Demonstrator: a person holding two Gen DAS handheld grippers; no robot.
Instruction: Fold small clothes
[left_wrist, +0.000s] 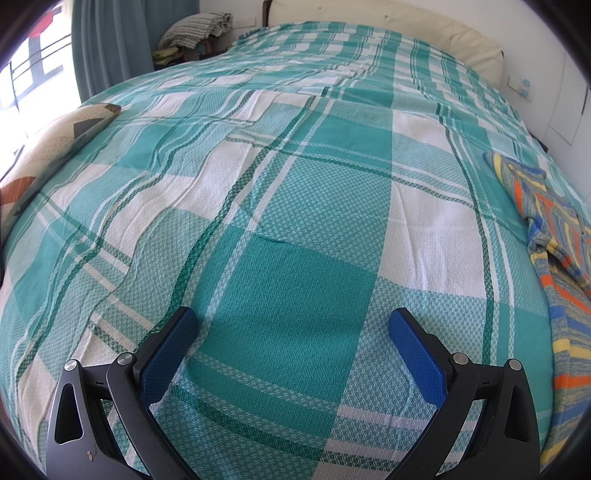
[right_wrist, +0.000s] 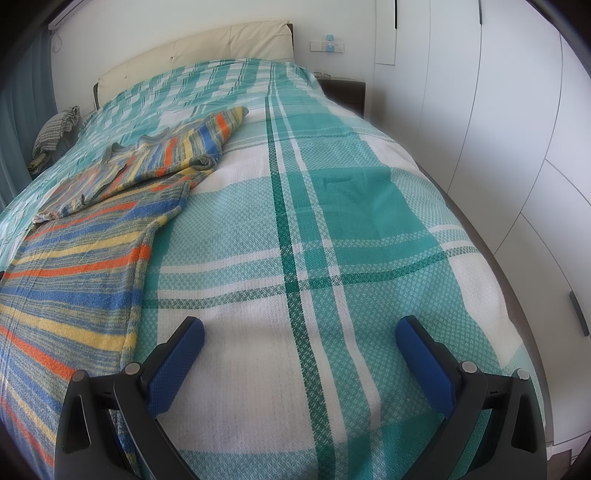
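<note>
striped sweater (right_wrist: 85, 236) flat on the bed (right_wrist: 332, 229), just left of the right tongs (right_wrist: 299, 336), right of the left tongs (left_wrist: 291, 328), both tongs spread apart, gripping nothing

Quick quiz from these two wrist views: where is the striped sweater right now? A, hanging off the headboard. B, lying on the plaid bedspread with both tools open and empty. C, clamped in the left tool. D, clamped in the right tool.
B: the striped sweater lies on the plaid bedspread, and the left tool and right tool are both open with nothing between their jaws.
</note>
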